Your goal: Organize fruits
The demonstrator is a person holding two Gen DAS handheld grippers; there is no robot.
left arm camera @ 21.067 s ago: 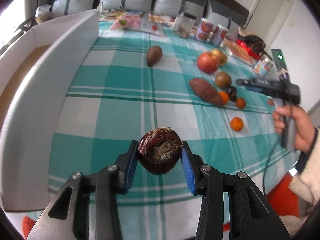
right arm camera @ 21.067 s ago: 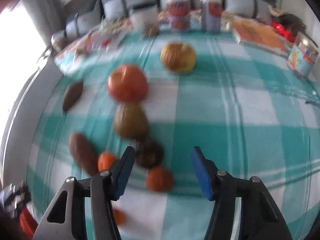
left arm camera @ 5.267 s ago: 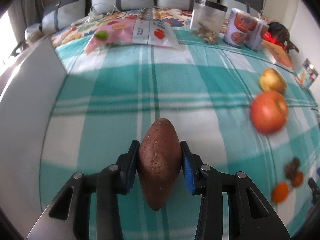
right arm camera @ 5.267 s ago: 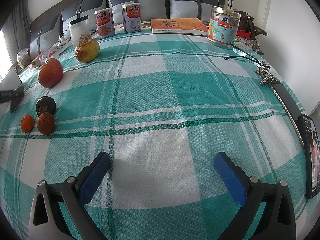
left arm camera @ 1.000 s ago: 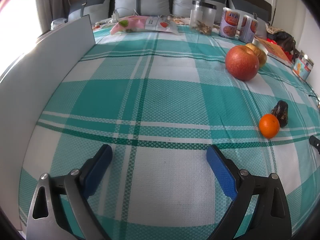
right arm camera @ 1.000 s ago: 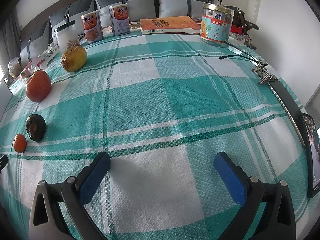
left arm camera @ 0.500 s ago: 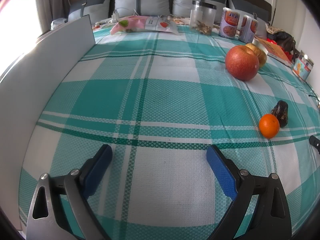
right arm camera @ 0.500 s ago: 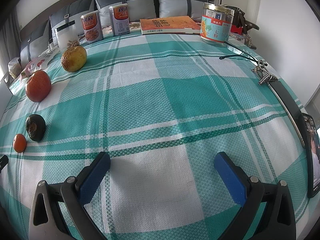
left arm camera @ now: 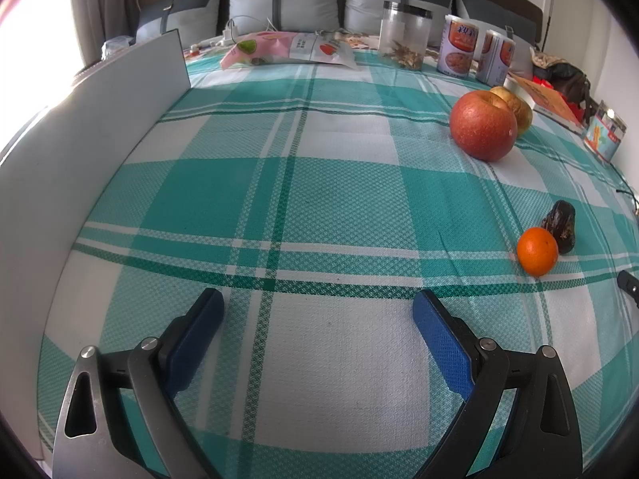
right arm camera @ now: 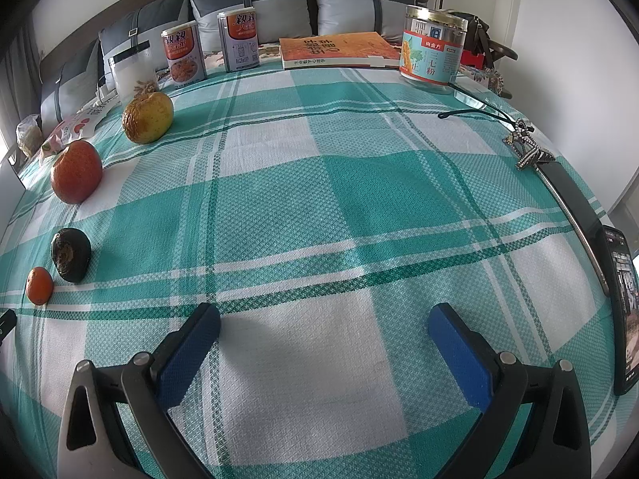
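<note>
Four fruits lie in a line on the teal plaid cloth. A red apple [left arm camera: 483,125] [right arm camera: 76,171] sits beside a yellowish wrinkled apple [left arm camera: 517,109] [right arm camera: 147,117]. Nearer lie a dark shrivelled fruit [left arm camera: 561,225] [right arm camera: 71,254] and a small orange [left arm camera: 537,251] [right arm camera: 39,285], almost touching. My left gripper [left arm camera: 317,311] stands open over bare cloth, the fruits well off to its right. My right gripper [right arm camera: 323,323] is open too, with the fruits far to its left.
A white board [left arm camera: 100,111] walls the left side. At the back stand a clear jar [left arm camera: 405,40], two cans [right arm camera: 181,56], an orange book [right arm camera: 339,52], a round tin [right arm camera: 433,52] and snack packets [left arm camera: 287,46]. A phone [right arm camera: 623,303] and a key chain [right arm camera: 527,151] lie at the right edge.
Nothing has moved in the last second. Several seconds ago my left gripper held a sweet potato; it is now open and holds nothing.
</note>
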